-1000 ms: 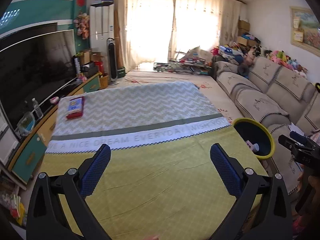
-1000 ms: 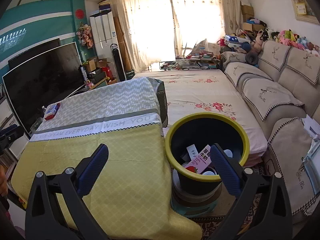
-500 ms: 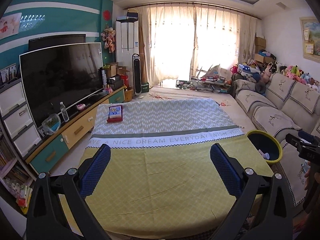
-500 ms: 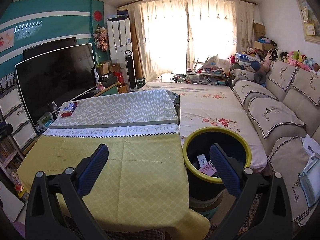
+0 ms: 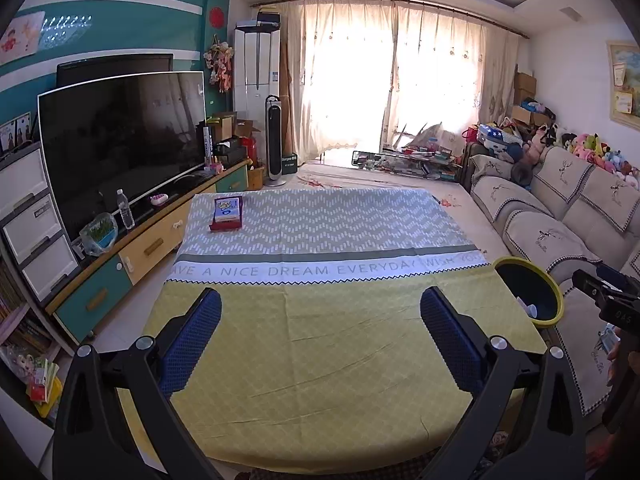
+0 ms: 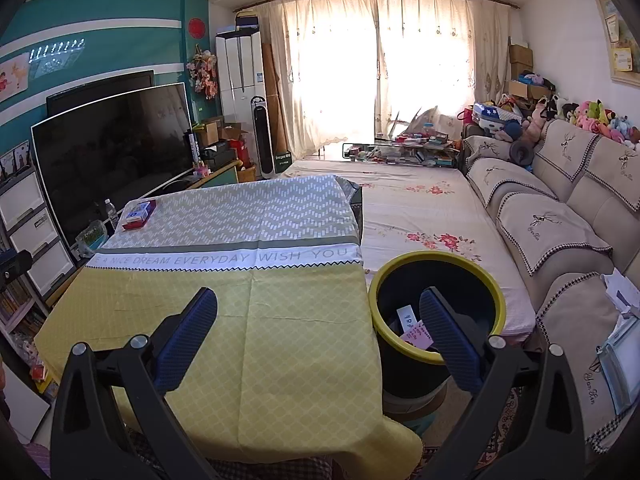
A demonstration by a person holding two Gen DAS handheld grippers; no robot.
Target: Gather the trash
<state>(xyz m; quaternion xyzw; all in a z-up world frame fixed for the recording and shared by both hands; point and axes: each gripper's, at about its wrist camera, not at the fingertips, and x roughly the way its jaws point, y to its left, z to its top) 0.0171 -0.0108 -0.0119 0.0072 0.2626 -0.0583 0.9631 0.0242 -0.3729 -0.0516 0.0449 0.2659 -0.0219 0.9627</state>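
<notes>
A red and blue packet lies at the far left corner of the cloth-covered table; it also shows in the right wrist view. A black bin with a yellow rim stands beside the table's right edge and holds paper scraps; it shows in the left wrist view too. My left gripper is open and empty, held back over the table's near edge. My right gripper is open and empty, between table corner and bin.
A TV on a low cabinet runs along the left. A sofa lines the right wall. A flowered mattress lies beyond the bin. The other gripper shows at the right edge.
Both grippers have pulled back and risen from the table and bin, so more of the room shows. Both stay open and empty.
</notes>
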